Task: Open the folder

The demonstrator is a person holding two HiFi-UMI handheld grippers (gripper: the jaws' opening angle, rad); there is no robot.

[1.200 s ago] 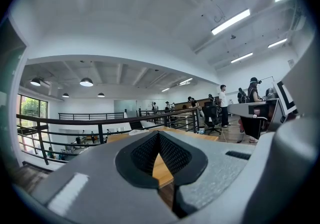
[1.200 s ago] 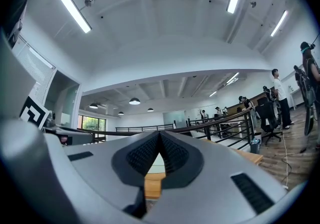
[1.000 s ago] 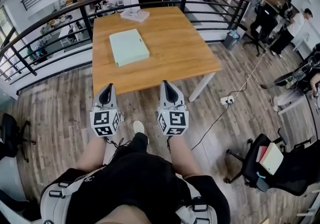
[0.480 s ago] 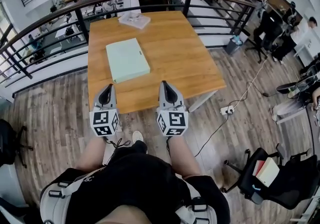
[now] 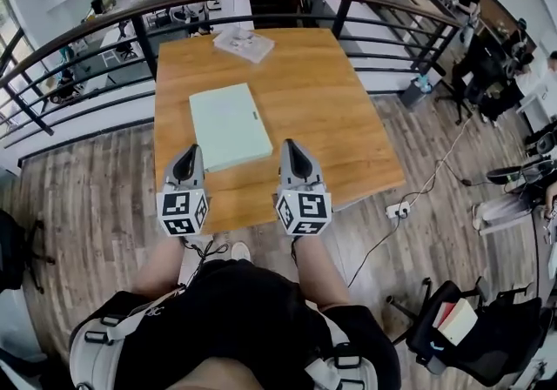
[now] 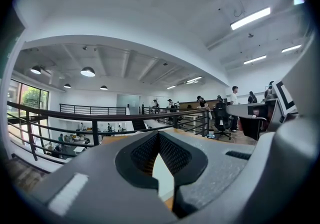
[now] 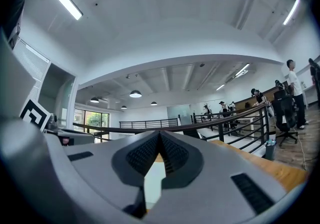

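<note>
Seemingly untouched, the folder [image 5: 230, 125] lies ahead between the two closed, empty hand-held grippers [image 5: 190, 153] [image 5: 291, 146].

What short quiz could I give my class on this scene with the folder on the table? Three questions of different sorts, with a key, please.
1. True or false: the left tongs and the right tongs are both shut and empty.
2. Where does the pale green folder lie? A. closed, on the wooden table; B. open, on the floor; C. on an office chair.
3. How many things lie on the table?
Key: 1 true. 2 A. 3 two: the folder and some white papers at the far edge.
</note>
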